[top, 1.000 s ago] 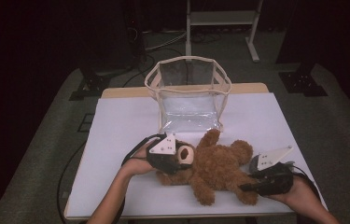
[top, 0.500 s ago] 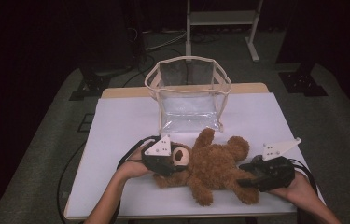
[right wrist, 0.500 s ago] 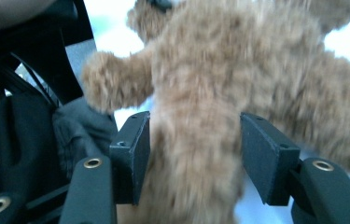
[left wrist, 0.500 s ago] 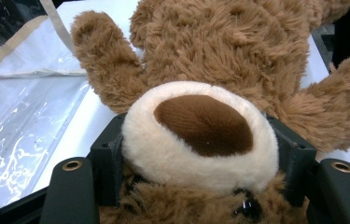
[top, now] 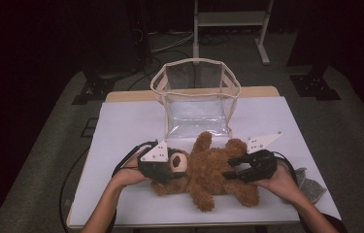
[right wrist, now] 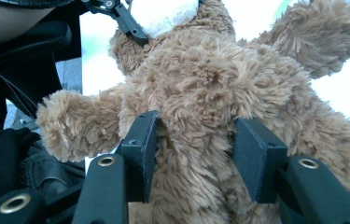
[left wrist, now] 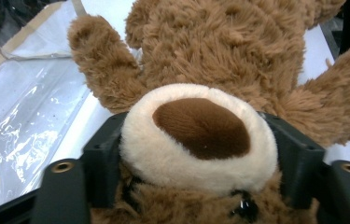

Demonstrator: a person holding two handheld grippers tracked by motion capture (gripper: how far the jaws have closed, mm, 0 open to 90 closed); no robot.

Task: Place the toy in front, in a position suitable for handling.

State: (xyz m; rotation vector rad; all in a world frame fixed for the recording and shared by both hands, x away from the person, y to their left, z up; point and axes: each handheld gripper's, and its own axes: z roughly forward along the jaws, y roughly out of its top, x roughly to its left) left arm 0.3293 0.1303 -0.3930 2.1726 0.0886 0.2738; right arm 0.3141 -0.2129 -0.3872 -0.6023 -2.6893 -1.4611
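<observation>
- Your table carries a clear bag at twelve o'clock; it stands open, just beyond the bear
- The teddy bear lies on its back at centre, head toward nine o'clock
- Your left gripper has just widened; its jaws clasp the bear's muzzle
- Your right gripper, at three o'clock, has just been closing; its jaws press the bear's leg

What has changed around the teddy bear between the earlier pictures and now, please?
The right gripper has slid in from the teddy bear's foot end onto its lower body, and its fingers, just closing, now press into the fur. The left gripper stays at the head, its fingers just opening yet hugging the muzzle. The bear and the clear bag lie as before.
</observation>
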